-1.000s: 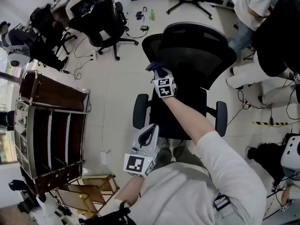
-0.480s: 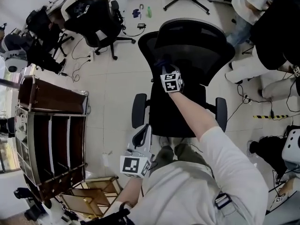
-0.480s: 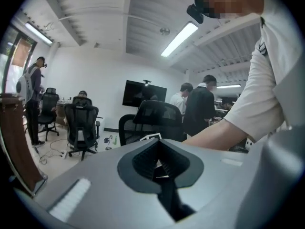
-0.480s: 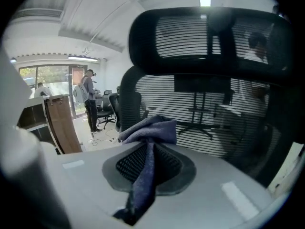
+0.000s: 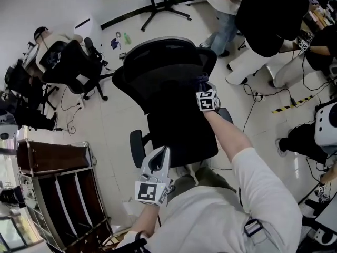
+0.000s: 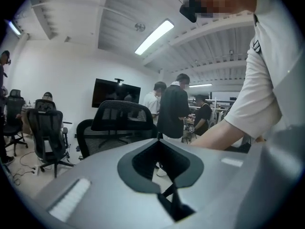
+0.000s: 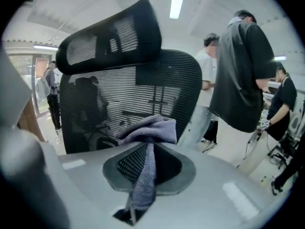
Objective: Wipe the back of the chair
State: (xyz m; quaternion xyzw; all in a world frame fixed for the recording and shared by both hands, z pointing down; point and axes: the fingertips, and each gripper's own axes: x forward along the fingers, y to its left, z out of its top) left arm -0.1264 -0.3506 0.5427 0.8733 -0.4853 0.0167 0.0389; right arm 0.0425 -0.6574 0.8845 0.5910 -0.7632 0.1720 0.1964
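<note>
Big open workroom: pale tiled floor (image 5: 113,125) under everything, white walls, and a ribbed ceiling with a long strip light (image 6: 153,36) glowing overhead. A dark screen (image 6: 116,93) hangs on the far wall. A brown wooden rack (image 5: 55,186) sits low on the left, and a cluster of black office chairs (image 5: 71,67) crowds the far-left corner with cables trailing over the tiles. Several people (image 5: 266,15) stand over on the right, near a strip of yellow-and-black tape (image 5: 288,106) on the floor. Dead centre is the chair (image 5: 168,73) itself, black mesh, its seat toward the person and its backrest away, with the headrest (image 7: 112,32) arching over the top. The right arm is stretched out, with the right gripper (image 5: 204,86) up at the right edge of the backrest. Its jaws are pinched tight on a grey-blue cloth (image 7: 148,128). The cloth bunches above the tips right at the mesh, with a tail hanging down between the jaws; whether it is actually pressing the mesh I can't say. The left gripper (image 5: 159,157) is held low, close to the body by the seat's front edge, its jaws pressed together with nothing in them.
</note>
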